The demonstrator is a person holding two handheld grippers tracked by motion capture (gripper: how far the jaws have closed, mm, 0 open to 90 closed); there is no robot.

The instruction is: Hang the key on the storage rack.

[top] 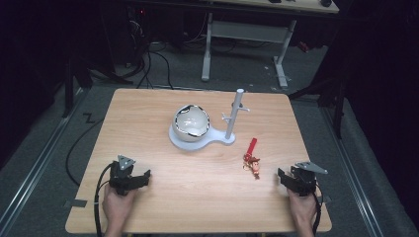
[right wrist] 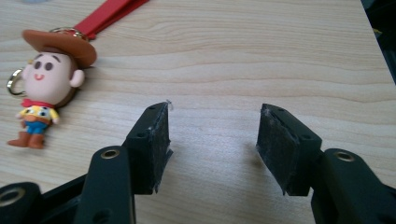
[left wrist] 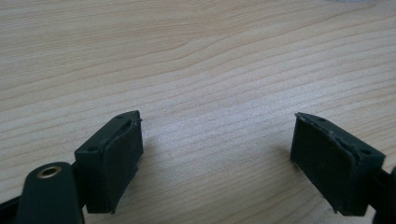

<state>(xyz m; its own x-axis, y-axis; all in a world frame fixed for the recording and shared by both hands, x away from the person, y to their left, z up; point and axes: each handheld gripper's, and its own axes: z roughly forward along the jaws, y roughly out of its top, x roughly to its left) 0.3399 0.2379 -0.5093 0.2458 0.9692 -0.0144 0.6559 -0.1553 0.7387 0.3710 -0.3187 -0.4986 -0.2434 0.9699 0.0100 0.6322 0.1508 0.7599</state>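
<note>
A small cowboy figure keychain (top: 253, 165) with a red strap (top: 252, 144) lies flat on the wooden table (top: 197, 197), right of centre. In the right gripper view the cowboy keychain (right wrist: 44, 84) is to the left of the jaws, apart from them. My right gripper (top: 285, 178) rests near the table's front right, a little right of the keychain, open with bare wood between its pads (right wrist: 159, 149). Over at the front left, my left gripper (top: 143, 178) sits low with its jaws wide open over bare wood (left wrist: 215, 154), holding nothing.
A white stand (top: 195, 140) with a bowl-shaped cup (top: 191, 122) and an upright peg post (top: 234, 116) sits at the table's centre back. A desk frame (top: 247, 34) and cables (top: 148, 64) are on the floor beyond the table.
</note>
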